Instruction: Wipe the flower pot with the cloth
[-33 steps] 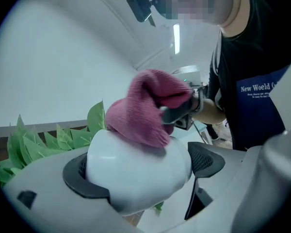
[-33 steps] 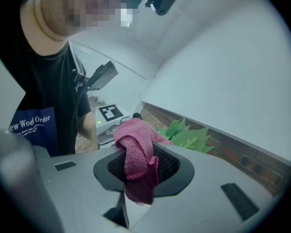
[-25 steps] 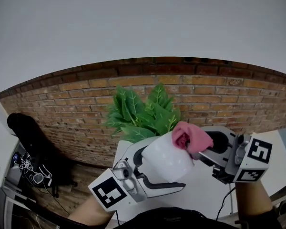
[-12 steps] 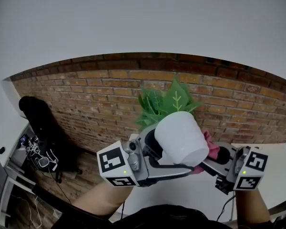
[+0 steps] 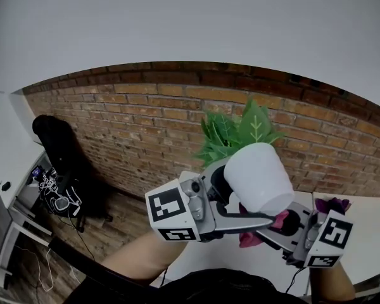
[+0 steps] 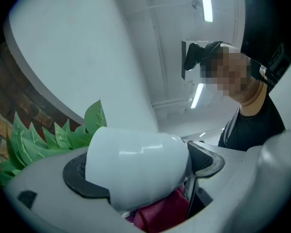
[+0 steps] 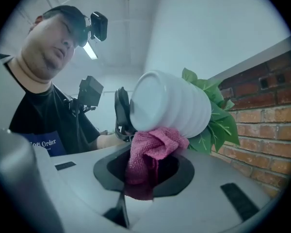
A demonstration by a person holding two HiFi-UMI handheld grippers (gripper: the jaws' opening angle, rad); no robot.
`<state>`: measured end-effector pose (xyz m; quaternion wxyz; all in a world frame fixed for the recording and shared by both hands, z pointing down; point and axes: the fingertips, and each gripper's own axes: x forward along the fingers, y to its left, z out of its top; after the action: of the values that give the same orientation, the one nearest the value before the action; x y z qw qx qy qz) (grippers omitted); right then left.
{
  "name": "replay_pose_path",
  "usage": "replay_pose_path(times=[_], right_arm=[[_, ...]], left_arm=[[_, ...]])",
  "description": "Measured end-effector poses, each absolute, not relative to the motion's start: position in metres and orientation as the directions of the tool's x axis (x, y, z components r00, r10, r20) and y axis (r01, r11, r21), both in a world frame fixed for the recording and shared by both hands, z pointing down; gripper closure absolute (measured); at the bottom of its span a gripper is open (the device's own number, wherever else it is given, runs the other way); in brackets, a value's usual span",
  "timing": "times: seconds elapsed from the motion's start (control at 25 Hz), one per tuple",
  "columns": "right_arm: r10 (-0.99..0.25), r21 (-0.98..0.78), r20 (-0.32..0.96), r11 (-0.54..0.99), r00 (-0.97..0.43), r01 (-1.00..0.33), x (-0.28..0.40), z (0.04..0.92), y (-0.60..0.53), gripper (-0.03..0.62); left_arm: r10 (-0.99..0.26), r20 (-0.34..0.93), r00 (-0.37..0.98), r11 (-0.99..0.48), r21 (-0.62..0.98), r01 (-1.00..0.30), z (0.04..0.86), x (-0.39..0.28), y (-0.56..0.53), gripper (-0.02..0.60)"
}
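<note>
Jaws of left gripper (image 5: 244,195) clamp flower pot (image 5: 259,173), cloth (image 5: 247,237) now underneath

The crumpled pink cloth (image 5: 248,236) in the right gripper (image 5: 269,228) has dropped from the upper side of the white ribbed flower pot (image 5: 259,177) to under its base.

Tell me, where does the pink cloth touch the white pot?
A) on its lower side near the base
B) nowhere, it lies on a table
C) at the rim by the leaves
A: the cloth in the right claw presses the pot from below, away from the leaves.
</note>
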<state>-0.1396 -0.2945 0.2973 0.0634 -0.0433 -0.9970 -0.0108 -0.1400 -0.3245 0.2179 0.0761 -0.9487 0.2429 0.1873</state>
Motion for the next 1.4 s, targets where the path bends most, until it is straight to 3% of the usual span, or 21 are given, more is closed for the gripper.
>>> replay_pose_path(times=[0.44,0.64,0.84,1.08,1.2,1.28,1.4], right_arm=[[-0.083,0.021,0.077,0.996,-0.994,-0.082,-0.127,0.270,-0.354,0.511],[-0.150,0.020,0.013,0.989,-0.989,-0.150,-0.107,0.245,-0.370,0.511],[-0.129,0.098,-0.017,0.987,-0.992,-0.130,-0.112,0.217,-0.356,0.511],[-0.115,0.330,0.088,0.941,-0.989,-0.080,-0.139,0.217,-0.321,0.511],[-0.130,0.450,0.211,0.893,-0.969,-0.022,-0.150,0.240,-0.302,0.512],[-0.150,0.526,0.323,0.849,-0.934,0.046,-0.151,0.265,-0.292,0.511],[-0.092,0.572,0.378,0.806,-0.921,0.154,-0.151,0.281,-0.275,0.511]], left_arm=[[-0.333,-0.398,0.855,-0.909,-0.106,-0.403,0.213,-0.149,-0.308,0.063],[-0.330,-0.306,0.893,-0.915,-0.129,-0.382,0.233,-0.135,-0.305,0.063],[-0.379,-0.135,0.915,-0.893,-0.205,-0.400,0.262,-0.117,-0.312,0.063],[-0.477,0.067,0.876,-0.816,-0.402,-0.414,0.287,-0.108,-0.325,0.062],[-0.544,0.155,0.824,-0.768,-0.487,-0.416,0.303,-0.107,-0.334,0.063],[-0.584,0.190,0.790,-0.739,-0.527,-0.419,0.312,-0.107,-0.341,0.063],[-0.618,0.198,0.760,-0.709,-0.558,-0.431,0.317,-0.107,-0.347,0.063]])
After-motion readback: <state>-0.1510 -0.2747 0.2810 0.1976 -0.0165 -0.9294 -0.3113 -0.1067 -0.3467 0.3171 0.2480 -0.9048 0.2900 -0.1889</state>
